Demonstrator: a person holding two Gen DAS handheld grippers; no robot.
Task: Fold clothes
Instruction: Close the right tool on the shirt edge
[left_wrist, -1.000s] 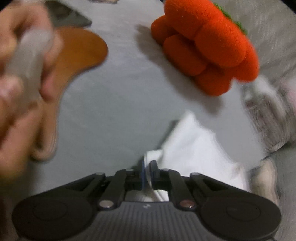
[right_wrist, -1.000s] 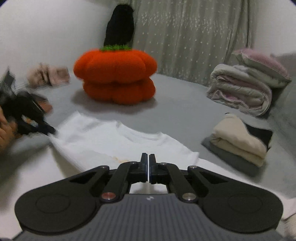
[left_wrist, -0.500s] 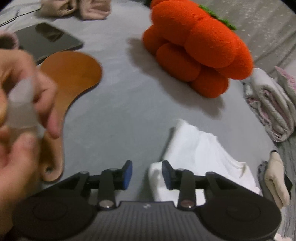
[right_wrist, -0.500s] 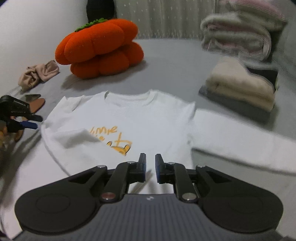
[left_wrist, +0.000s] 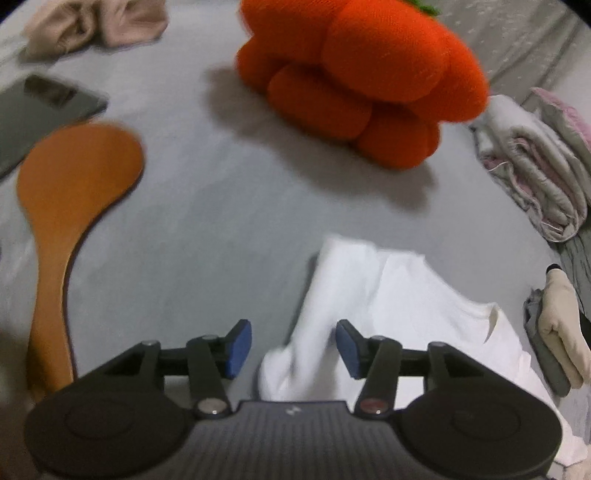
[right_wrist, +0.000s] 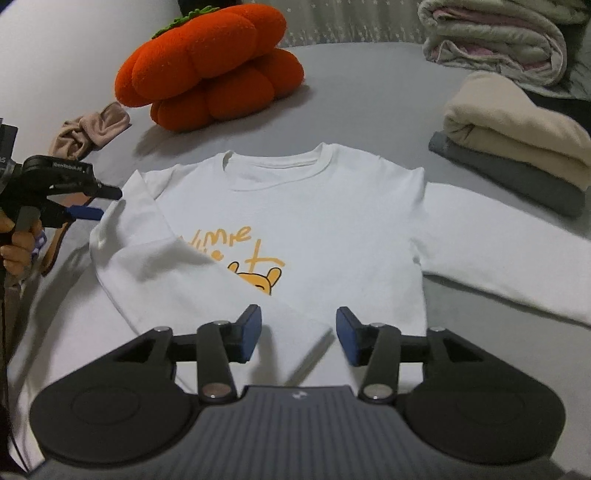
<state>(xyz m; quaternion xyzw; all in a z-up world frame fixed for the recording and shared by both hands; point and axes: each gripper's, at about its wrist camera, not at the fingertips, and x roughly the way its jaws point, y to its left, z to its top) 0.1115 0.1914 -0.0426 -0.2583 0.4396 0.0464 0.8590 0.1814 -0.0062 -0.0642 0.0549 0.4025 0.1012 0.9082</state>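
Observation:
A white long-sleeved shirt (right_wrist: 325, 221) with an orange print lies flat on the grey bed, front up, collar away from me. Its left sleeve (right_wrist: 192, 280) is folded across the chest; the other sleeve (right_wrist: 509, 266) lies stretched out to the right. My right gripper (right_wrist: 298, 334) is open and empty just above the folded sleeve's cuff. My left gripper (left_wrist: 293, 347) is open over the shirt's left shoulder fold (left_wrist: 369, 302), holding nothing. It also shows in the right wrist view (right_wrist: 99, 203), beside the shirt's left edge.
An orange pumpkin cushion (right_wrist: 210, 66) sits beyond the collar. Folded beige and grey clothes (right_wrist: 517, 147) and a rolled blanket (right_wrist: 495, 37) lie at the right. A brown wooden board (left_wrist: 70, 206), a dark tablet (left_wrist: 40, 110) and a beige fabric piece (left_wrist: 92, 26) lie at the left.
Both grippers have opened and let go of the shirt. The left sleeve now lies folded across the chest, and the right gripper has pulled back and tilted down over it.

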